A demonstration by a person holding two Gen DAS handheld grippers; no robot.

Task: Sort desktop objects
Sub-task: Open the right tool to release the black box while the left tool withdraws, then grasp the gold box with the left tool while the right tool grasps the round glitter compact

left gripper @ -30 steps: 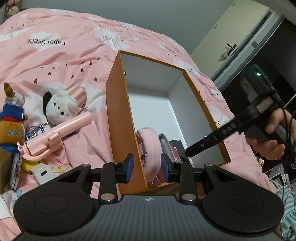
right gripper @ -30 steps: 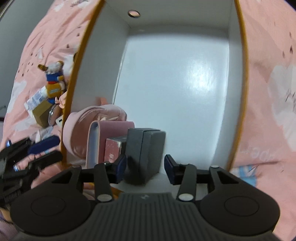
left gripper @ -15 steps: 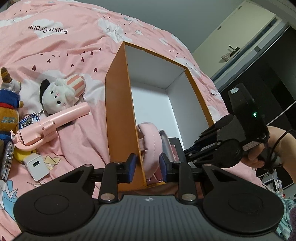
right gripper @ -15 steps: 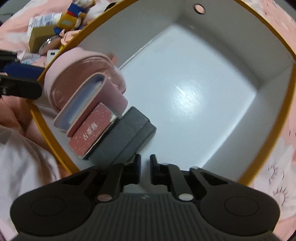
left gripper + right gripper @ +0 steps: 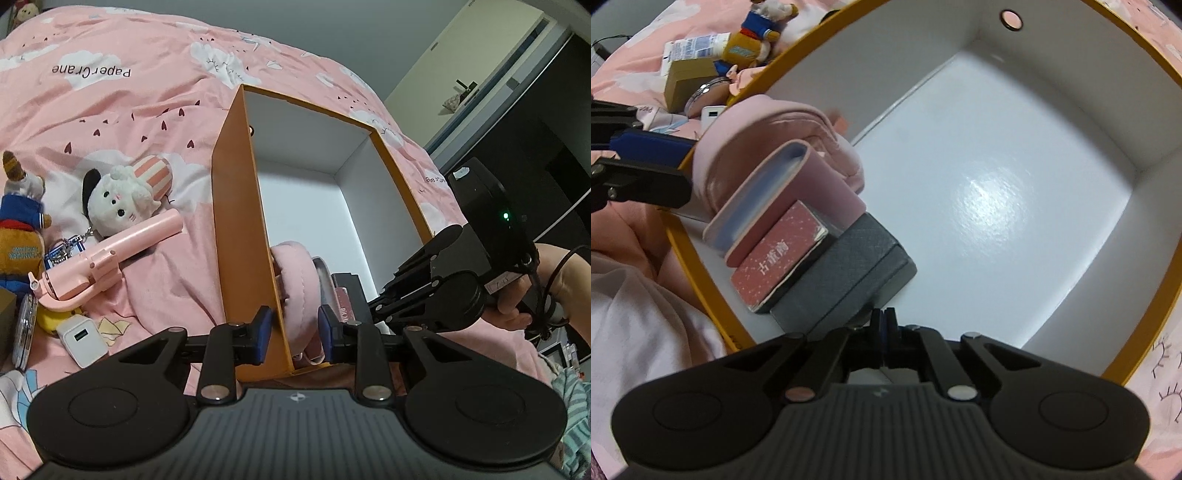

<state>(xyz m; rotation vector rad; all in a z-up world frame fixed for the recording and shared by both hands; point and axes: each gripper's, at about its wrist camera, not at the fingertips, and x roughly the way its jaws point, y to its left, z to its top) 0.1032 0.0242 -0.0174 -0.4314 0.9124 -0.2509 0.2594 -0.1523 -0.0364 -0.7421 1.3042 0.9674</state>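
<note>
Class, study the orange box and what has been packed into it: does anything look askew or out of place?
Nothing is spilled or damaged. The orange box holds a pink pouch, pink case, pink carton and grey box, packed side by side in one corner and leaning, not upright.

I'm working in a home bedroom: everything lies on a bed [image 5: 155, 110] under a pink cloud-print duvet, plush toys [image 5: 122, 199] near its left edge, and what looks like a wardrobe [image 5: 461, 74] beyond the far right corner.
</note>
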